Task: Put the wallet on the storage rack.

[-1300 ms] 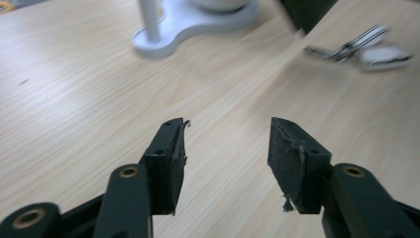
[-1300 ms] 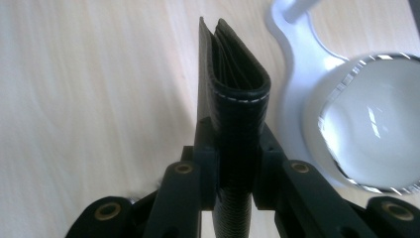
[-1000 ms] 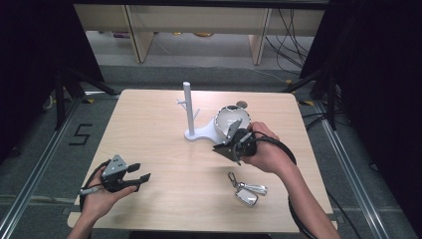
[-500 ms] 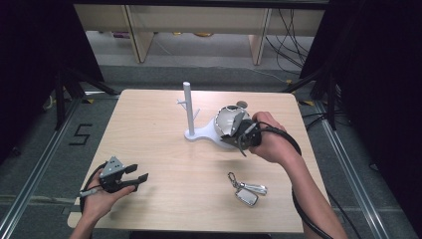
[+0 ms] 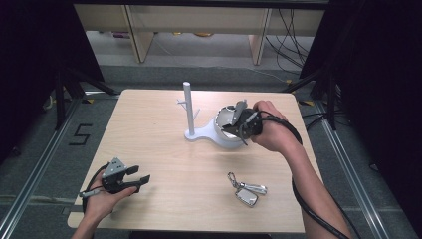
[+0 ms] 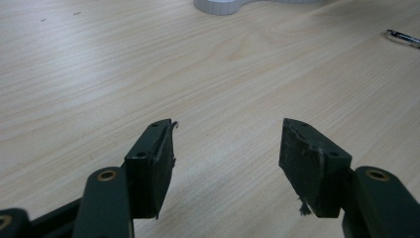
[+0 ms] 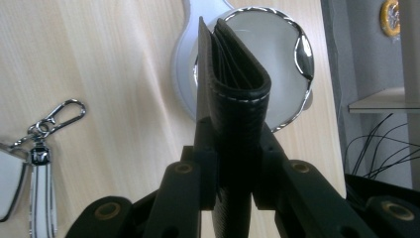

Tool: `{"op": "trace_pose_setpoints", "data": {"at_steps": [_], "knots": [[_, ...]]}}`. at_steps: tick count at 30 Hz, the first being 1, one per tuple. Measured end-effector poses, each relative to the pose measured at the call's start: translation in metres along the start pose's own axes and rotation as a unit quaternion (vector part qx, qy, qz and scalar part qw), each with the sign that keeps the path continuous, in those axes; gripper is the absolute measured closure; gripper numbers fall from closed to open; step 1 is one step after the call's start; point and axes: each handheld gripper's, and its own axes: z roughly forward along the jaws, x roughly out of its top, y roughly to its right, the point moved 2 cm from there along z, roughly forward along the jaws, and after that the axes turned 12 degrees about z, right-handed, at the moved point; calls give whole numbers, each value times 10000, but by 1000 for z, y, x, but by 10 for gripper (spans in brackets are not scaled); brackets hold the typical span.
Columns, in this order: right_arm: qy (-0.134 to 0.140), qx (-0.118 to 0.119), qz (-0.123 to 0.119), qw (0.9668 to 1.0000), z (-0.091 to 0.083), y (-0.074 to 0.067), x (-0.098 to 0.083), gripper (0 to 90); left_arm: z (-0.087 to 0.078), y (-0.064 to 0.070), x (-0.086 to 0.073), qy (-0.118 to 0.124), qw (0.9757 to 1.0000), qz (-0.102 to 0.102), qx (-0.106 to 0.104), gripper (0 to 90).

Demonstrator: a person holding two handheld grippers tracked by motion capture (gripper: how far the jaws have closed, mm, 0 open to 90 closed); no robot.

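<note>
A black folded wallet [image 7: 233,84] stands upright between the pads of my right gripper [image 7: 235,146], which is shut on it. In the high view that right gripper [image 5: 238,123] hovers over the round dish [image 5: 222,140] of a white stand with an upright post [image 5: 187,107]. The dish [image 7: 280,54] has a shiny metal rim and lies just beyond the wallet. My left gripper [image 5: 143,179] rests low at the table's front left, held by a hand. Its jaws have just been opening and stand wide apart, with only bare wood between the left gripper's [image 6: 225,144] pads.
A key fob on a ring with a clip [image 5: 247,192] lies on the wooden table [image 5: 149,129] at the front right, and the key fob [image 7: 32,158] also shows left of the wallet. A black cable trails from the right hand. Shelves and cables lie beyond the far edge.
My right hand has carried the wallet away from the keys, up and back, to over the stand's dish. The left gripper has stayed in place.
</note>
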Motion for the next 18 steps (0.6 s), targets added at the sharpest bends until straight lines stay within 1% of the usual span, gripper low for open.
{"op": "trace_pose_setpoints", "data": {"at_steps": [1,2,4,5,6,8,9,11,12,13,15,17,18], "knots": [[66,-22,-105,9999,1,3,1,779,0,0,0,-2,10000,7,-1,376],[70,-66,-161,9998,1,5,2,778,0,0,0,-3,10000,10,-3,376],[27,-50,-2,10000,1,6,3,779,0,0,0,0,10000,11,-3,375],[81,-105,-57,9999,1,9,5,779,-1,0,0,-7,10000,22,-1,374],[119,-123,-163,9997,2,12,6,779,-1,0,0,-6,10000,3,5,373],[113,-153,-126,9997,3,15,9,779,0,0,0,-13,10000,-11,11,372],[157,-147,-145,9997,4,16,11,778,0,0,0,-41,10000,2,28,372],[89,-167,-163,9997,6,18,14,779,0,1,-1,-52,10000,-6,23,371],[-3,-99,-44,9999,6,17,16,778,0,1,-1,-64,10000,-9,25,371],[-42,-132,-130,9998,8,18,18,778,0,1,-1,-59,10000,-8,21,371],[-56,-145,-166,9997,13,20,20,778,0,1,-1,-63,10000,-8,18,370],[-122,-108,-121,9998,17,20,23,778,0,0,-1,-71,10000,-5,31,370],[-113,-105,-194,9997,20,22,23,778,0,0,-1,-74,10000,-4,28,369]]}}
